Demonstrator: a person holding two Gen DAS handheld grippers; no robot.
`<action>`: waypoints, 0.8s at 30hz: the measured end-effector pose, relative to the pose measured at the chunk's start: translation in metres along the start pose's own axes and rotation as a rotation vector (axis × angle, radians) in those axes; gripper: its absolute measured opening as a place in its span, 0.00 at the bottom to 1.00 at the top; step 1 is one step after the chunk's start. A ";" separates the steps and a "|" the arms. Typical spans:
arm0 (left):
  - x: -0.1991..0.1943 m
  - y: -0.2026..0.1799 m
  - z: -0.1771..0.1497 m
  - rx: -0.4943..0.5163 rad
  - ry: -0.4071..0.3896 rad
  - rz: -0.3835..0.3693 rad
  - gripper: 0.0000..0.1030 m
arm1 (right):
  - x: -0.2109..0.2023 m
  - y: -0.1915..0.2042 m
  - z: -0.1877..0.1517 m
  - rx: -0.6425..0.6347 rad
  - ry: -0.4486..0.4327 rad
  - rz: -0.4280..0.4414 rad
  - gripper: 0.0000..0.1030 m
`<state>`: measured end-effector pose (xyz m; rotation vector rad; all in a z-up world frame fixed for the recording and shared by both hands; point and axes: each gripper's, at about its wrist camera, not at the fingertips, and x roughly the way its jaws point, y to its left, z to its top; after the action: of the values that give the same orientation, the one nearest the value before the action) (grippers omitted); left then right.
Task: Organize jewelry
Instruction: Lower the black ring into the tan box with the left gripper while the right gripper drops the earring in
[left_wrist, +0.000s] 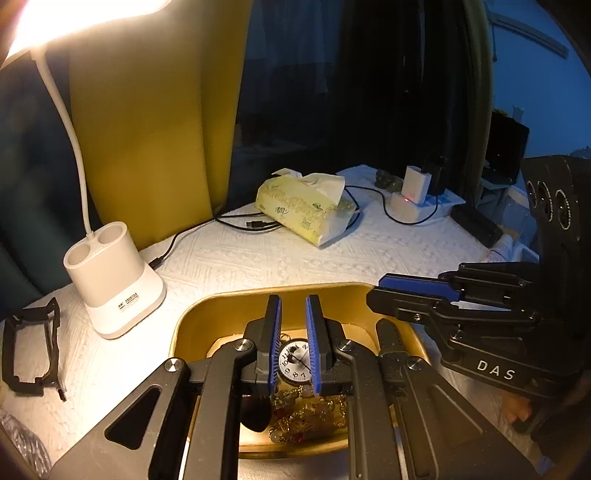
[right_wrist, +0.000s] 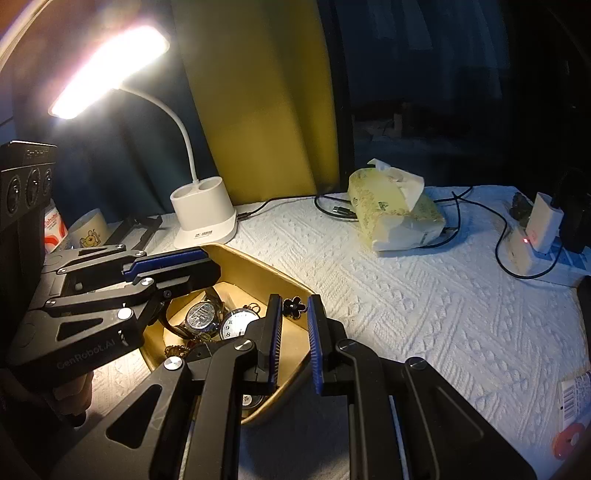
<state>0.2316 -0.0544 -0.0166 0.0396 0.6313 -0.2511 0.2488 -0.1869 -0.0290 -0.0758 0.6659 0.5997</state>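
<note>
Left wrist view: your gold tray (left_wrist: 207, 314) sits on the white cloth (left_wrist: 258, 258), holding a white-faced pocket watch (left_wrist: 293, 360) and tangled gold chains (left_wrist: 310, 413). Your left gripper (left_wrist: 293, 306) hovers above them, jaws closed, empty. Your right gripper (right_wrist: 294, 306) is likewise closed, holding nothing.

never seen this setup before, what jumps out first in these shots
The glowing desk lamp at the upper left floods the white textured tablecloth with warm light. Below it, a gold tray holds a tangle of watches and chains, including a white-faced pocket watch. Both the left gripper and the right gripper hover over the tray, while a crumpled tissue pack lies farther back.
</note>
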 end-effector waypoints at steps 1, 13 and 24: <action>-0.002 0.000 0.000 -0.004 -0.002 -0.001 0.15 | 0.000 0.000 0.000 0.000 0.003 0.001 0.13; -0.044 0.000 -0.003 -0.028 -0.064 0.037 0.28 | -0.028 0.012 -0.002 -0.001 -0.035 -0.045 0.29; -0.086 -0.001 -0.026 -0.060 -0.095 0.051 0.32 | -0.057 0.025 -0.020 0.021 -0.041 -0.080 0.31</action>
<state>0.1490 -0.0337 0.0127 -0.0135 0.5427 -0.1838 0.1881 -0.2001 -0.0075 -0.0698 0.6267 0.5156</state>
